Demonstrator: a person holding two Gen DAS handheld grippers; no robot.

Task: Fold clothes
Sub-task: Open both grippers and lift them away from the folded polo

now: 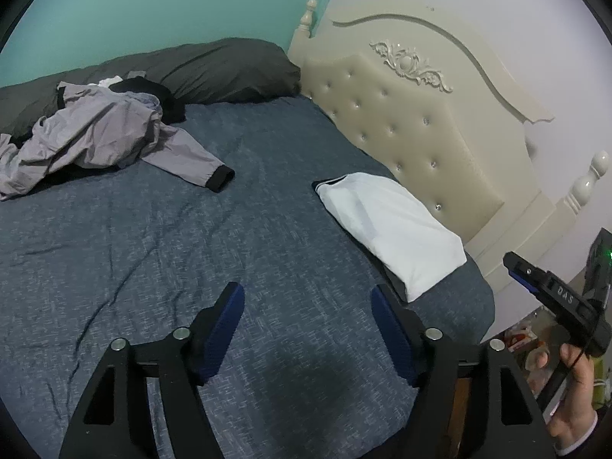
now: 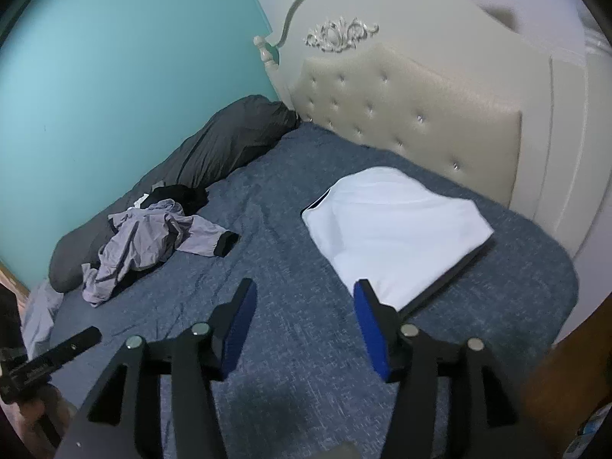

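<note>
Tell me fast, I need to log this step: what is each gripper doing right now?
Left gripper: jaws open, holding nothing, above the blue bedspread.
Right gripper: jaws open, holding nothing, just short of the folded white garment.

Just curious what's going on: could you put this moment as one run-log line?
task: fold clothes | left gripper: open, empty | right gripper: open, empty | folded white garment: on bed by headboard | lilac jacket: unfolded

Cloth bedding, padded headboard, plastic grippers.
Matt, heathered blue bedspread point(image 1: 191, 248); smooth white folded garment point(image 2: 394, 229); crinkled, thin lilac jacket point(image 1: 99, 134); glossy tufted cream headboard point(image 1: 413, 126); matt black left gripper point(image 1: 308, 329).
</note>
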